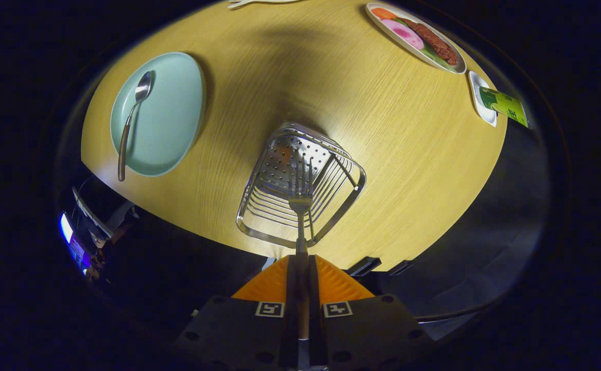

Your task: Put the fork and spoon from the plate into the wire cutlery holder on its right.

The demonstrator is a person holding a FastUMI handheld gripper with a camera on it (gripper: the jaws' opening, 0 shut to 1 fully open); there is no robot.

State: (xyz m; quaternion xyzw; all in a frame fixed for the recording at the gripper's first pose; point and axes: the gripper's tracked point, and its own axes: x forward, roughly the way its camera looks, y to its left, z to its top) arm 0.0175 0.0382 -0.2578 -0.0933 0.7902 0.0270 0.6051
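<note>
So the table [393, 134] is a round one with a light yellowish wood-grain top, lit pretty bright in the middle. On the far right side sits an oval white dish [417, 36] with what looks like fake food on it: something orange, a pink slice, a brown strip and a bit of green. Just nearer than that, at the table's right edge, there's a small white dish [480, 100] with a green packet [506, 105] lying partly on it and sticking out over the edge.

Your gripper [301, 260], at lower centre of the frame, has both fingers clamped on the slim steel fork [300, 206], tines forward.
</note>
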